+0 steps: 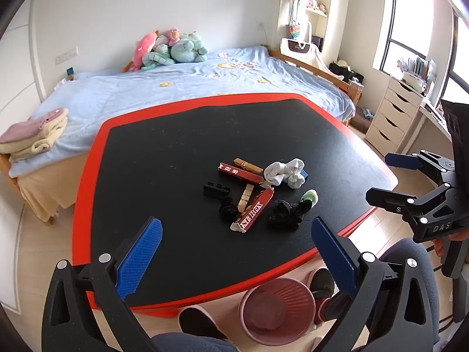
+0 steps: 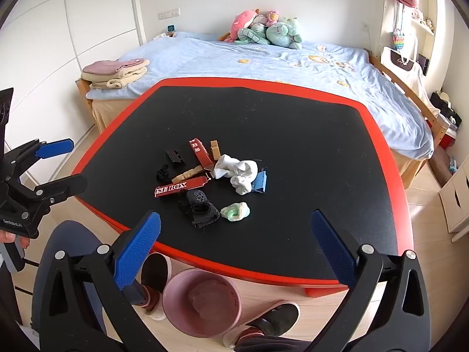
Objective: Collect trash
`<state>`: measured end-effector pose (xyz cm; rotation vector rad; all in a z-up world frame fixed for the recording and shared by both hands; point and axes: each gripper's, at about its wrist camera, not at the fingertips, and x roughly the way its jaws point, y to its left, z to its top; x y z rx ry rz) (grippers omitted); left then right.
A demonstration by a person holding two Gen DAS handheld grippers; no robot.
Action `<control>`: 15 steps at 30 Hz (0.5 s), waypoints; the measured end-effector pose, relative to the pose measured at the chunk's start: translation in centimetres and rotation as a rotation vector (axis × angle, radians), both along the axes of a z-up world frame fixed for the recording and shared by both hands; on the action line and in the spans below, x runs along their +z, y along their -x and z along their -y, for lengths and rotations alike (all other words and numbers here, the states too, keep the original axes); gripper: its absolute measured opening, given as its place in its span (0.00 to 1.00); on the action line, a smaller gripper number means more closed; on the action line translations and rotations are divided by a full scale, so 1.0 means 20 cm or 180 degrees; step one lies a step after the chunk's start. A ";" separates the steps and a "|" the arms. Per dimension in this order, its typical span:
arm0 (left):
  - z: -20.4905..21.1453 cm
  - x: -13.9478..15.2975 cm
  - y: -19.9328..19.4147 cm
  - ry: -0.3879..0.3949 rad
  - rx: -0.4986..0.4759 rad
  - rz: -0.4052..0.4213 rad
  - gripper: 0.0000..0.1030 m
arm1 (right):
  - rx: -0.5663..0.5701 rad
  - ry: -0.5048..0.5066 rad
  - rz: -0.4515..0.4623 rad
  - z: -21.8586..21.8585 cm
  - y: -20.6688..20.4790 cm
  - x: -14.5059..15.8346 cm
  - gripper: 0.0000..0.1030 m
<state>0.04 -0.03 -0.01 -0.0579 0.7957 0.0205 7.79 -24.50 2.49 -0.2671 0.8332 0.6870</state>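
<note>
Both grippers hang wide open and empty over the near edge of the table (image 2: 381,176), left gripper (image 1: 234,255) and right gripper (image 2: 234,252). The litter lies ahead and below. The nearer red box (image 2: 178,190) lies crosswise; the right gripper looks closer. I count two red boxes, two wooden pegs, one white wad (image 2: 239,173). The pink bin (image 2: 202,302) sits on the floor below.

Black table (image 2: 293,135) bears boxes (image 2: 179,189), socks (image 2: 239,173), clips (image 2: 175,158).
</note>
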 end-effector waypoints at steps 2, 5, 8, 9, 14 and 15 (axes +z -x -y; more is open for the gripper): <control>0.01 0.00 0.00 -0.0040 0.0015 0.0001 0.95 | 0.0005 0.0000 0.0002 0.00 0.00 0.00 0.97; 0.02 0.01 0.00 0.0008 -0.0030 0.0008 0.95 | 0.0000 0.0030 0.0038 -0.01 0.00 0.00 0.97; 0.01 0.02 -0.01 0.0074 -0.0043 0.0005 0.95 | -0.0017 0.0067 0.0094 -0.01 0.00 0.00 0.97; 0.01 0.02 -0.02 0.0082 -0.0044 -0.0002 0.95 | -0.0019 0.0071 0.0102 0.00 0.00 0.00 0.97; 0.00 0.01 -0.01 0.0122 -0.0049 0.0029 0.95 | -0.0043 0.0047 0.0056 0.00 0.03 -0.02 0.97; 0.00 0.01 -0.01 0.0123 -0.0047 0.0030 0.95 | -0.0039 0.0038 0.0029 0.01 0.00 -0.02 0.97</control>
